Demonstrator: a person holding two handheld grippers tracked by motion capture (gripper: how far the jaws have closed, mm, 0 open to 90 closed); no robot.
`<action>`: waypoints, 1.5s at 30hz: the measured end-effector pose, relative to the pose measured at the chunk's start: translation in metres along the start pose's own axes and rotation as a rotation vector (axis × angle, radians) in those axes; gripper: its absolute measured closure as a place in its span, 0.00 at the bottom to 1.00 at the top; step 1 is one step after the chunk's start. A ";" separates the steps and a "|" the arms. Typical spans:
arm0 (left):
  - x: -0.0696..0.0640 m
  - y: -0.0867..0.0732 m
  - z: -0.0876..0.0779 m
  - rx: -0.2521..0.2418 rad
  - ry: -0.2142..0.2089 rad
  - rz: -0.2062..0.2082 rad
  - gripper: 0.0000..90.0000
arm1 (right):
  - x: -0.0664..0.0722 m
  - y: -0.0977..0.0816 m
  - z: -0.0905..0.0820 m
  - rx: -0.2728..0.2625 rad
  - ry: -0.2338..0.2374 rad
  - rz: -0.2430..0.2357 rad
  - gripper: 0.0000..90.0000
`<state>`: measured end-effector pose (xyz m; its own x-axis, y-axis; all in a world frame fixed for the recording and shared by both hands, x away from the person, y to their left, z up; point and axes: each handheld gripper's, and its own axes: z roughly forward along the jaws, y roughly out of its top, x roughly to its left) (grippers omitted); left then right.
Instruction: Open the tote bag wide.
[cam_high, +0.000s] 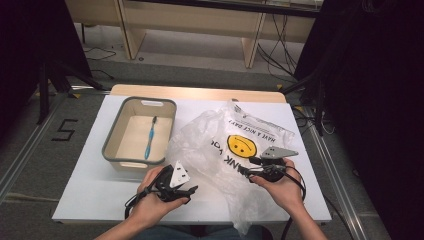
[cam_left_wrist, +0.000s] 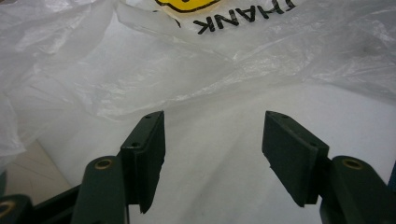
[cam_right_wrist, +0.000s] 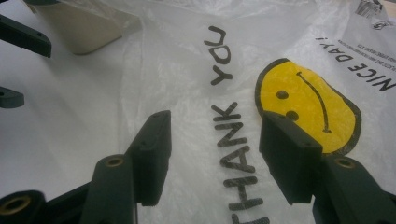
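A crumpled clear plastic bag (cam_high: 220, 137) with a yellow smiley face (cam_high: 241, 145) and "THANK YOU" print lies across the middle and right of the white table (cam_high: 90, 175). My left gripper (cam_high: 191, 192) points right at the bag's near left edge. It stands open (cam_left_wrist: 212, 126) over bare table, the bag (cam_left_wrist: 140, 60) just beyond its tips. My right gripper (cam_high: 246, 166) points left over the bag. It is open (cam_right_wrist: 215, 126) above the word "THANK", with the smiley (cam_right_wrist: 308, 102) to its right and nothing pinched.
A grey-rimmed beige tub (cam_high: 114, 135) stands at the left of the table with a blue toothbrush (cam_high: 149, 139) lying in it. Its corner (cam_right_wrist: 79, 28) shows in the right gripper view, beside my left gripper's jaw tips. The table's front edge runs close under both hands.
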<state>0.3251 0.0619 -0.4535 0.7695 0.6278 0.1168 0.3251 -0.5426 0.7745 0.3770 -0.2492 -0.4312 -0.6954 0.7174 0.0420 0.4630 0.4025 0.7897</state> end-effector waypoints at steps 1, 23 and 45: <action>-0.001 0.000 0.000 0.000 -0.001 -0.002 0.44 | 0.000 0.001 0.002 0.002 0.002 -0.001 0.50; -0.007 -0.005 0.016 0.048 -0.032 0.006 0.51 | 0.021 0.011 0.052 0.120 0.090 -0.068 0.47; -0.008 -0.005 0.017 0.056 -0.039 0.019 0.52 | 0.029 0.015 0.090 0.235 0.086 -0.072 0.60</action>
<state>0.3264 0.0498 -0.4692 0.7963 0.5956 0.1056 0.3398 -0.5849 0.7365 0.4131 -0.1719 -0.4733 -0.7708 0.6350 0.0510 0.5188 0.5792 0.6288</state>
